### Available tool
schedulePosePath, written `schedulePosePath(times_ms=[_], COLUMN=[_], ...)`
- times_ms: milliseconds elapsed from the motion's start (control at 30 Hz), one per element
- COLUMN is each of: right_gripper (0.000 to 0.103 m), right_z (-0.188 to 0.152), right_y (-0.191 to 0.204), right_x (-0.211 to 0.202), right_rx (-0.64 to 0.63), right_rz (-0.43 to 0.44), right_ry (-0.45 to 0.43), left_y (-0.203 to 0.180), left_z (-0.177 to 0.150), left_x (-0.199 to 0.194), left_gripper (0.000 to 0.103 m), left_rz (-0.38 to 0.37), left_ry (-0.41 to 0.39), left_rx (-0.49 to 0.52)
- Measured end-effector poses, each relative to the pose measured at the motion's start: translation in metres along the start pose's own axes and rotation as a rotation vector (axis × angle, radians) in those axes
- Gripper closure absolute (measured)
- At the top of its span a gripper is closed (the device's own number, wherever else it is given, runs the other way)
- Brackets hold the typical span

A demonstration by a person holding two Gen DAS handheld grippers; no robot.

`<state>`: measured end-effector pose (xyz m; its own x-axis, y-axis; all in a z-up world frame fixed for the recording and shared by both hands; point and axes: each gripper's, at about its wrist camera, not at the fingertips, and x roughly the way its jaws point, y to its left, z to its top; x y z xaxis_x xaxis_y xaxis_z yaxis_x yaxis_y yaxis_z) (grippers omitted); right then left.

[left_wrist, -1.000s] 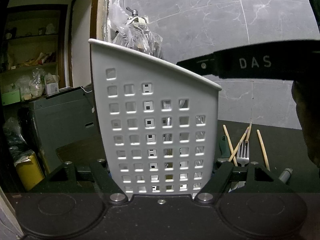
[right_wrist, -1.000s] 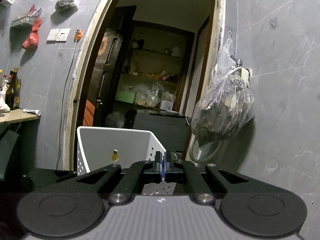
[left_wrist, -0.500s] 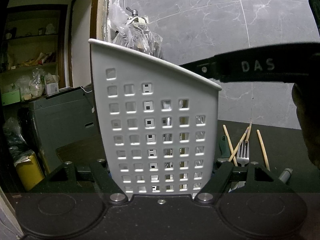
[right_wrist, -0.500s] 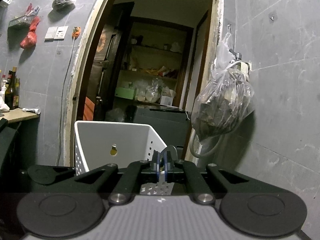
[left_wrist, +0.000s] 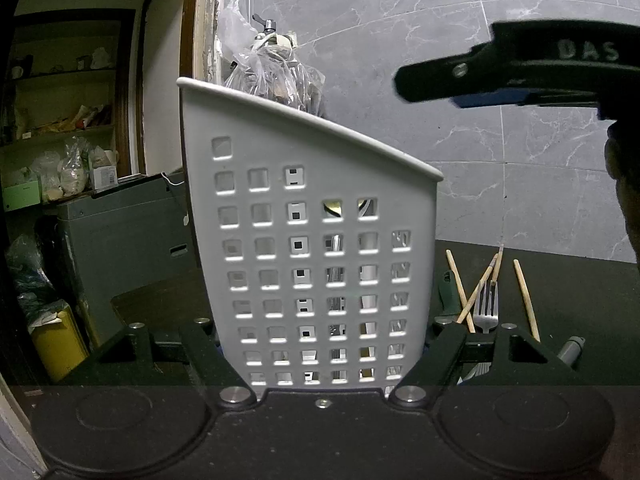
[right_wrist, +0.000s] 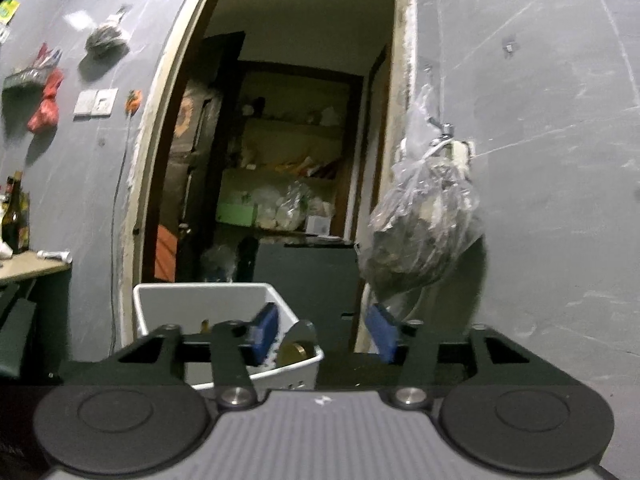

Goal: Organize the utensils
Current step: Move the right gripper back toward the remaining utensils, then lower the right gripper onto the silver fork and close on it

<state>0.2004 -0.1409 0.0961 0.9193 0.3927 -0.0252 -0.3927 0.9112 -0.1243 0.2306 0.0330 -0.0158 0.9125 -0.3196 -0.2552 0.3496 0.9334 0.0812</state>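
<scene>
A white perforated utensil basket [left_wrist: 312,240] stands between the fingers of my left gripper [left_wrist: 322,344], which is shut on its walls. Metal utensils show through its holes. My right gripper [left_wrist: 500,76] hangs above and to the right of the basket; in its own view [right_wrist: 322,334] it is open and empty, blue pads [right_wrist: 262,332] apart, over the basket [right_wrist: 224,304]. A utensil with a gold-coloured end [right_wrist: 298,346] stands in the basket just below it. On the dark table [left_wrist: 580,288] lie a fork [left_wrist: 486,312] and wooden chopsticks [left_wrist: 526,300].
A clear plastic bag [right_wrist: 420,224] hangs from a tap on the grey tiled wall behind the basket. An open doorway [right_wrist: 280,160] leads to shelves at the left. A grey pen-like handle [left_wrist: 570,348] lies at the table's front right.
My right gripper was shut on a thin utensil over the basket; it has opened, the utensil now stands in the basket, and the gripper has pulled back to the right.
</scene>
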Motion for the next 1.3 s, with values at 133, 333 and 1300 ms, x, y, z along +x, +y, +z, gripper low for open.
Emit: schedulePosePath(times_ms=[133, 333, 1300], right_gripper=[0.016, 0.002, 0.0], right_z=[0.002, -0.001, -0.081], right_y=[-0.016, -0.044, -0.127], right_x=[-0.007, -0.013, 0.033], right_rx=[0.048, 0.169, 0.665], right_rz=[-0.03, -0.063, -0.072], right_ry=[-0.013, 0.001, 0.46], left_y=[0.0, 0.0, 0.001], left_z=[0.0, 0.0, 0.0], left_x=[0.0, 0.0, 0.0], left_gripper=[0.027, 0.027, 0.027], left_rz=[0.001, -0.001, -0.001], left_ry=[0.0, -0.001, 0.002], left_rx=[0.0, 0.0, 0.004])
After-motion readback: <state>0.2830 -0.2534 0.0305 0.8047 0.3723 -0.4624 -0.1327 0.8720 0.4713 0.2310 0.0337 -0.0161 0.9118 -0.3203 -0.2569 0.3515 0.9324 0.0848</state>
